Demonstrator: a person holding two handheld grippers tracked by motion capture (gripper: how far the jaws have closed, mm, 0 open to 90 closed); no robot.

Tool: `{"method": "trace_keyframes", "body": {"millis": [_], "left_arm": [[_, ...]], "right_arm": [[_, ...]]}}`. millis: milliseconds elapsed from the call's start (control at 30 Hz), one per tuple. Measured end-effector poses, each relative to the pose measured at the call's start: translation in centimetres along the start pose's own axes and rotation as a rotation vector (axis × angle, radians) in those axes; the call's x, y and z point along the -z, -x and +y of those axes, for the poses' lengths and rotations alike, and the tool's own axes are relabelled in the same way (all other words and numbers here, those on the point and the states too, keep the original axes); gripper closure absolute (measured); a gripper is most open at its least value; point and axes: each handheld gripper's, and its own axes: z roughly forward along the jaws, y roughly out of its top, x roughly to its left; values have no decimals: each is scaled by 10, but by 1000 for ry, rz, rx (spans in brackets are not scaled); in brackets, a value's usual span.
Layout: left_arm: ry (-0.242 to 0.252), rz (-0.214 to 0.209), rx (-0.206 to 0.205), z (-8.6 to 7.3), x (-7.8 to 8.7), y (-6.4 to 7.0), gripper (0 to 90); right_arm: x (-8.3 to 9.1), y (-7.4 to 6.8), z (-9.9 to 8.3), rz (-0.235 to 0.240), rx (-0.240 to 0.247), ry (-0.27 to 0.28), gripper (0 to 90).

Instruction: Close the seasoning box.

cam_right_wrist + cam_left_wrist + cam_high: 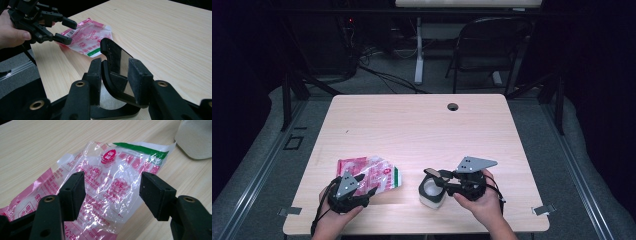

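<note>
My left claw (pixel 110 195) hangs open over the plastic bag (pixel 110 185), a crinkled clear wrapper printed in pink with a green strip along one end, lying flat near the table's (pixel 412 120) front left edge. My right claw (pixel 116 82) is clamped on the black handle (pixel 112 62) of a white cup (pixel 432 192), just right of the bag.

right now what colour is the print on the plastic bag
Mostly pink on clear plastic bag, one green strip; best in left gripper view.
</note>
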Motion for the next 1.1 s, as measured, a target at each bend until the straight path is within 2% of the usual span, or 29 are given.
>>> {"method": "trace_keyframes", "body": {"millis": [733,1100], "left_arm": [[2,11,7,-1,2,-3,374],[-1,17,13,-2,1,-5,374]], "right_arm": [[-3,-3,-1,10,15,-13,624],[-7,-4,-2,22,17,-35,574]]}}
